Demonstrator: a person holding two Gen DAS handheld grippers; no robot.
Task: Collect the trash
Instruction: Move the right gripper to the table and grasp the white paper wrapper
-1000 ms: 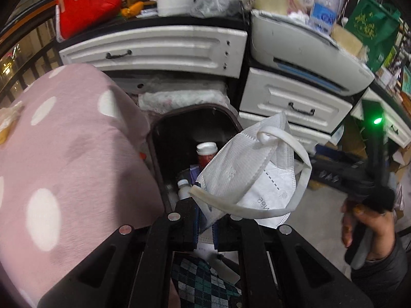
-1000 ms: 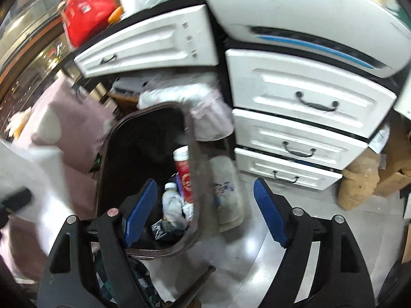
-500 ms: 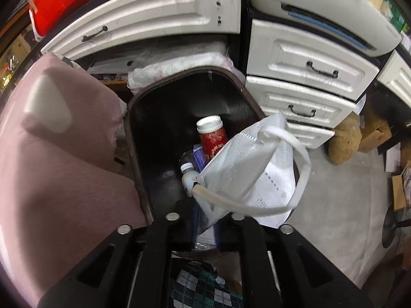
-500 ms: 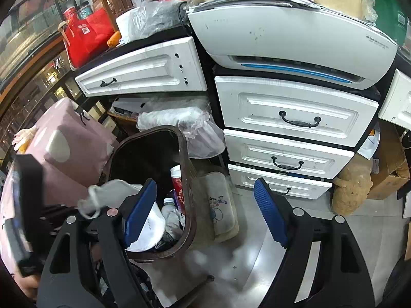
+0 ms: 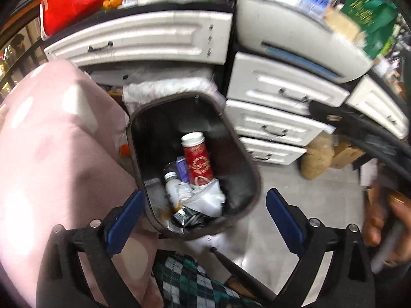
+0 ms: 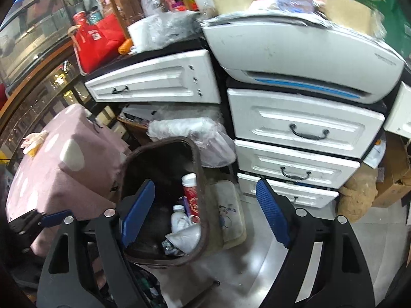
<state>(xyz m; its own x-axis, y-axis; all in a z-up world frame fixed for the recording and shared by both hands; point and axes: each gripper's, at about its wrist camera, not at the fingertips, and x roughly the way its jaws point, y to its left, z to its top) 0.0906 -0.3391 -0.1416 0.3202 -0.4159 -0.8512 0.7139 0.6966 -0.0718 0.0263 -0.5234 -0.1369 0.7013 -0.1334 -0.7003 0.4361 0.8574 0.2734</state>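
A dark brown trash bin (image 5: 253, 177) stands on the floor below me; it also shows in the right wrist view (image 6: 205, 220). A white face mask (image 5: 209, 201) lies inside it on other trash, beside a red cup with a white lid (image 5: 197, 157) and a small white bottle (image 5: 172, 188). The mask (image 6: 186, 238) and red cup (image 6: 191, 195) show in the right wrist view too. My left gripper (image 5: 203, 218) is open and empty above the bin's near rim. My right gripper (image 6: 205, 211) is open and empty, above the bin's right side.
White drawers (image 6: 303, 128) and a white printer (image 6: 295, 51) stand behind the bin. A pink polka-dot cushion (image 5: 51, 141) lies left of it. A clear plastic bag (image 6: 195, 131), a floor mat (image 6: 228, 213) and a tan sack (image 6: 359, 195) sit nearby. The other gripper and hand (image 5: 385, 218) show at right.
My left gripper has opened and let go of the white face mask, which now lies inside the bin. The right gripper stays open and has shifted little.
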